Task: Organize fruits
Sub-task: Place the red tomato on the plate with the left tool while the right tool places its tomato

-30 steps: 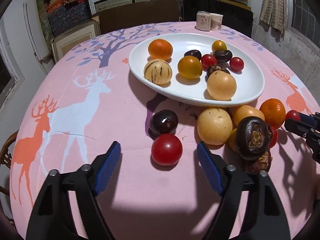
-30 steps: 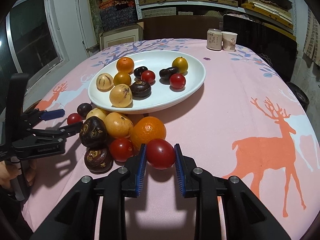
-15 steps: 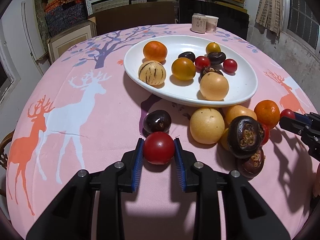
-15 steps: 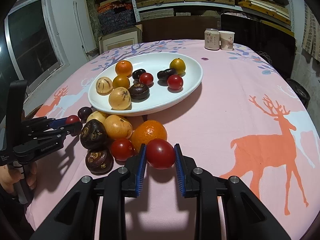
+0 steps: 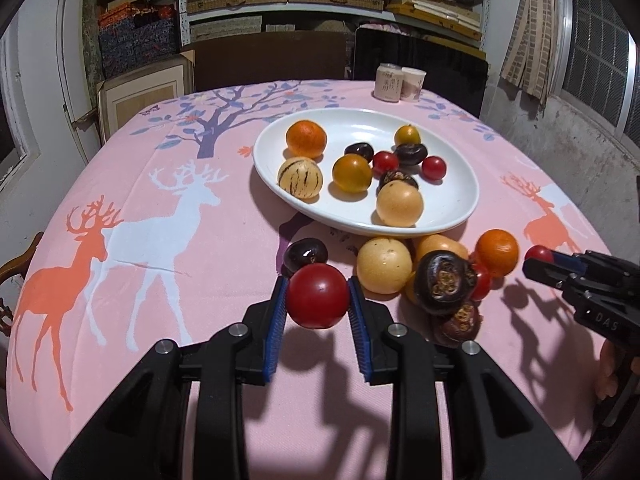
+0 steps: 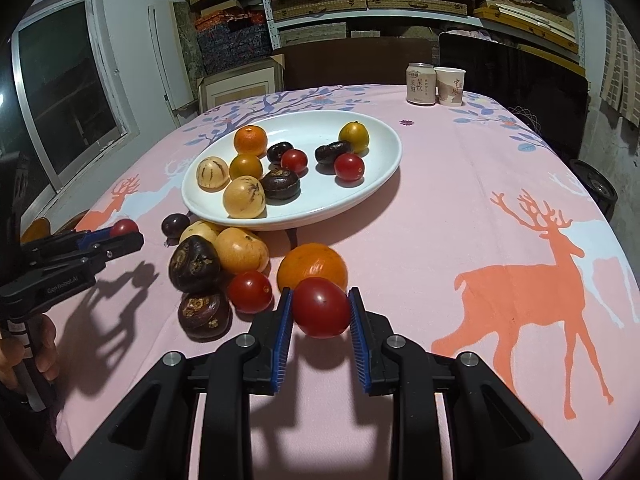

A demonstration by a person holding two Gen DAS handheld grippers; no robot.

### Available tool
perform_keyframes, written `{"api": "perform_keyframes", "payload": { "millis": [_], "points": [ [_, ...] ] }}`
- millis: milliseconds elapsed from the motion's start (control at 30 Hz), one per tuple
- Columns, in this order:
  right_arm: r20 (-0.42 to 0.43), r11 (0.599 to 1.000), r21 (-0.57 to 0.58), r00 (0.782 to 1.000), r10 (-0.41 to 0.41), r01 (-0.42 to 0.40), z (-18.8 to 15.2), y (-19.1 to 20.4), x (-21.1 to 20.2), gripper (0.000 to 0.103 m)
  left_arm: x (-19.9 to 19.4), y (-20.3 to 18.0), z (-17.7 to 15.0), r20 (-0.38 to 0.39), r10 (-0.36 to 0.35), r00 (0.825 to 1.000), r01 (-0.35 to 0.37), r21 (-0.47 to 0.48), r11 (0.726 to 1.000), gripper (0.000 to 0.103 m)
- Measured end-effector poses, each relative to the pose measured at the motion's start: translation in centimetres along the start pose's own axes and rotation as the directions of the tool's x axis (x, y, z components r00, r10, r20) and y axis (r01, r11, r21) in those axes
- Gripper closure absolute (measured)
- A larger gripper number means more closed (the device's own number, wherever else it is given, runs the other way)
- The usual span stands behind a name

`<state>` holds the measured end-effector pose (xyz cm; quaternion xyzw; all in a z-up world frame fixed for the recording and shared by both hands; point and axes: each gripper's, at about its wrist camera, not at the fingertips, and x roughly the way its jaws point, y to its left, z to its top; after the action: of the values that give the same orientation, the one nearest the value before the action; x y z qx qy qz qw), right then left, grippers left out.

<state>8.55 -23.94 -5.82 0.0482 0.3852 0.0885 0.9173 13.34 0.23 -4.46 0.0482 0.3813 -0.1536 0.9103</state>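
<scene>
My left gripper (image 5: 317, 298) is shut on a red tomato (image 5: 317, 295) and holds it above the pink cloth, in front of a dark plum (image 5: 305, 253). My right gripper (image 6: 320, 309) is shut on another red tomato (image 6: 321, 307), lifted just in front of an orange (image 6: 313, 266). A white oval plate (image 5: 452, 208) behind holds several fruits; it also shows in the right wrist view (image 6: 384, 160). A pile of loose fruit (image 5: 436, 276) lies before the plate. The left gripper with its tomato shows at the left of the right wrist view (image 6: 120, 232).
A can (image 6: 421, 83) and a paper cup (image 6: 450, 85) stand at the table's far edge. Shelves with boxes and a dark chair are behind the table. A wooden chair (image 5: 16, 264) is at the left edge.
My left gripper moved forward, closed on the red tomato and lifted it off the cloth. My right gripper kept its tomato and rose a little.
</scene>
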Motion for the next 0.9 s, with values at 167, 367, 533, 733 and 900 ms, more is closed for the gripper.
{"api": "perform_keyframes", "payload": {
  "millis": [167, 367, 533, 733, 900],
  "points": [
    [0.01, 0.999, 0.006, 0.999, 0.032, -0.032, -0.3, 0.2, -1.1, 0.075, -1.2, -0.1, -0.1, 0.018, -0.017, 1.0, 0.017, -0.002, 1.0, 0.074],
    [0.046, 0.997, 0.029, 0.996, 0.071, -0.072, 0.5, -0.2, -2.8, 0.075, -1.8, -0.4, 0.2, 0.029, -0.029, 0.999, 0.029, 0.001, 1.0, 0.074],
    [0.078, 0.996, 0.024, 0.993, 0.083, -0.085, 1.1, -0.6, -3.7, 0.075, -2.0, -0.6, 0.4, 0.033, -0.037, 0.999, 0.037, 0.007, 0.999, 0.074],
    [0.078, 0.996, -0.003, 0.993, 0.09, -0.09, 1.0, -0.7, -3.6, 0.075, -1.3, -0.3, 0.6, 0.024, -0.046, 0.999, 0.046, -0.002, 0.999, 0.074],
    [0.066, 0.995, -0.02, 0.993, 0.095, -0.094, 4.0, -0.7, -2.5, 0.075, -0.1, -0.4, 3.6, 0.023, -0.07, 0.997, 0.07, 0.001, 0.998, 0.074]
  ]
}}
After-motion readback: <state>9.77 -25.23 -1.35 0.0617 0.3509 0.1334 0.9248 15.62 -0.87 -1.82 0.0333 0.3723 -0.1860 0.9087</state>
